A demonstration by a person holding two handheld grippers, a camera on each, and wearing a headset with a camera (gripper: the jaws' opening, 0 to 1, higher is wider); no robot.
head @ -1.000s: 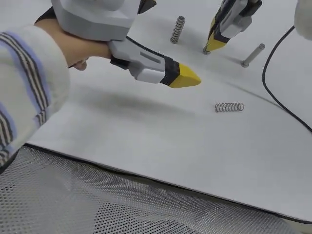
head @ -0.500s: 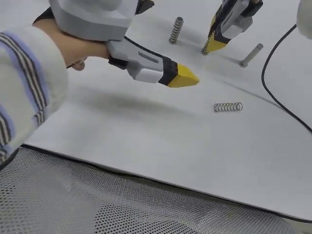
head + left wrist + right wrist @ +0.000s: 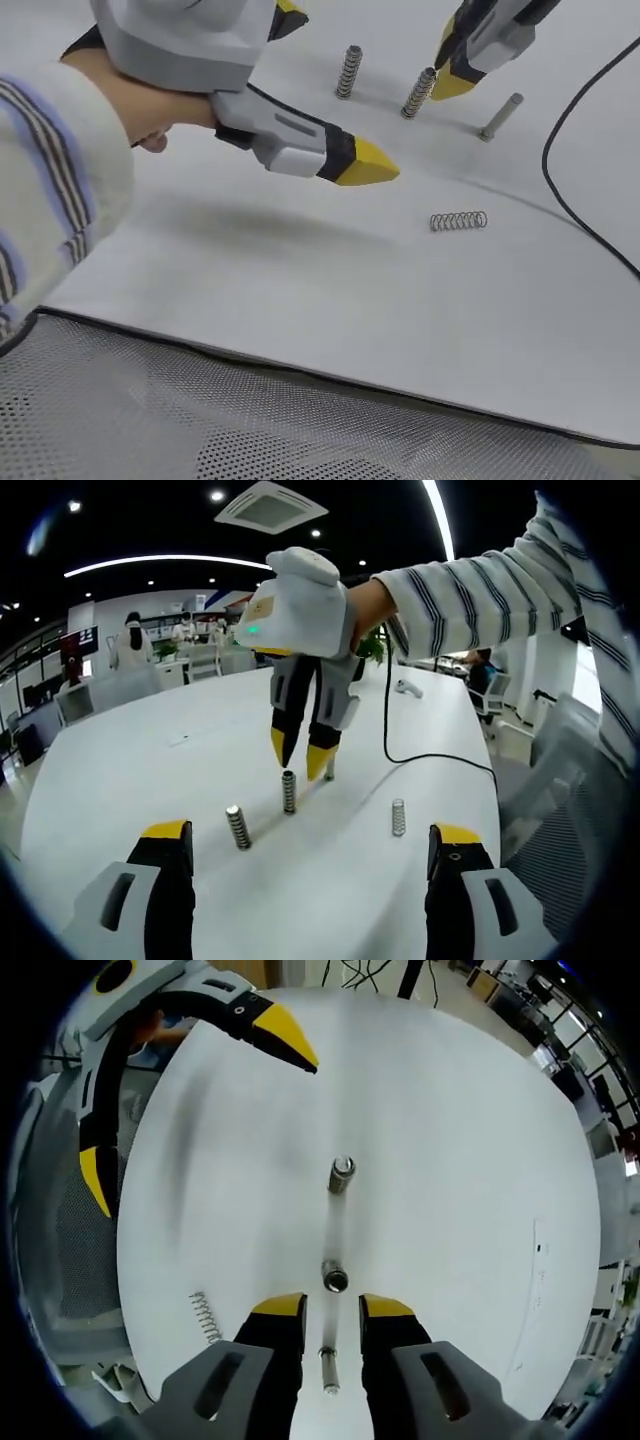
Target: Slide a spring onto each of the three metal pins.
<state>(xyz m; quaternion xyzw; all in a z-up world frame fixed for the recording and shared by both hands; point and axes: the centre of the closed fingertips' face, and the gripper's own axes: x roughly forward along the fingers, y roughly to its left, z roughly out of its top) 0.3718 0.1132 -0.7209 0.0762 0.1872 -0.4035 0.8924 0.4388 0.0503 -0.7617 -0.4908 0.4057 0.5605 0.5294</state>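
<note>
The loose spring [image 3: 458, 221] lies flat on the surface [image 3: 300, 270] near the bare pin [image 3: 500, 116], on the person's side; a careless pinch could squash it or send it rolling. The right hand-held gripper [image 3: 450, 88], narrowly parted and empty, hovers beside the bare pin and could knock the neighbouring sprung pin [image 3: 419, 92]. The left hand-held gripper [image 3: 368, 165], spread wide and empty, hangs well apart from it.

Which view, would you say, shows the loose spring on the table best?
The head view: the loose spring lies side-on on the table, coils distinct. The left gripper view foreshortens it; the right gripper view shows it small and off-centre.
</note>
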